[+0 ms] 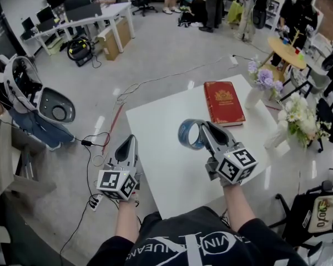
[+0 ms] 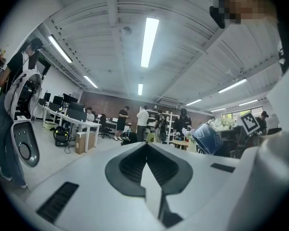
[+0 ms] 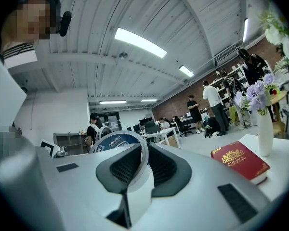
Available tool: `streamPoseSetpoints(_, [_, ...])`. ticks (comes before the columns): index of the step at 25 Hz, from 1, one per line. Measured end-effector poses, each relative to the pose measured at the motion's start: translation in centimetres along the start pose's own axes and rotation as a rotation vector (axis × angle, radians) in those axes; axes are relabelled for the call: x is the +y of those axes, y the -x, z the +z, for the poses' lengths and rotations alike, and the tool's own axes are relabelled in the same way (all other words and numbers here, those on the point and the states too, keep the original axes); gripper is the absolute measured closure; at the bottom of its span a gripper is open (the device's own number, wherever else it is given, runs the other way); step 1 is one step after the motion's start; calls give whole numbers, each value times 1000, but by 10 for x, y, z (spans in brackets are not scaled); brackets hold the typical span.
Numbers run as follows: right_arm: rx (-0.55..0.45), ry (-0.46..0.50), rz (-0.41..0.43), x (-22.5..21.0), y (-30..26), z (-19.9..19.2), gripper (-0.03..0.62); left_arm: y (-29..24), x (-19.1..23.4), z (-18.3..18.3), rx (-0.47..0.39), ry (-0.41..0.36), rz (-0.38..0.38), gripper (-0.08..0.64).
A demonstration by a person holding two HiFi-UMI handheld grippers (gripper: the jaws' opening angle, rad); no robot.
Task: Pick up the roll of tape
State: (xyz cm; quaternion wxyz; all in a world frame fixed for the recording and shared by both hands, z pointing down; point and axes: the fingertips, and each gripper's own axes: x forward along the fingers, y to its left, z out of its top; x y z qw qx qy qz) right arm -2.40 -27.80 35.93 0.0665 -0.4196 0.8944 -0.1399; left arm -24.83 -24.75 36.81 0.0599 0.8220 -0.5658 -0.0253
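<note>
The roll of tape was held on edge at the tip of the right claw. Its band was pinched with one jaw passed through the ring, seemingly clear of the white worktop. The left claw was seen pressed together and empty, well apart to the left. The pickup was judged nearly done

Your right gripper hides part of the roll of tape, and print on the red book seems too small to read.
</note>
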Motion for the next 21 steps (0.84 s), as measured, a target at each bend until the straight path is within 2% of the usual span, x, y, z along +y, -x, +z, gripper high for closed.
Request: streamPoseSetpoints(21, [10,-37,-7,1,2,-9,528,2,0,-8,14,11,-7,561])
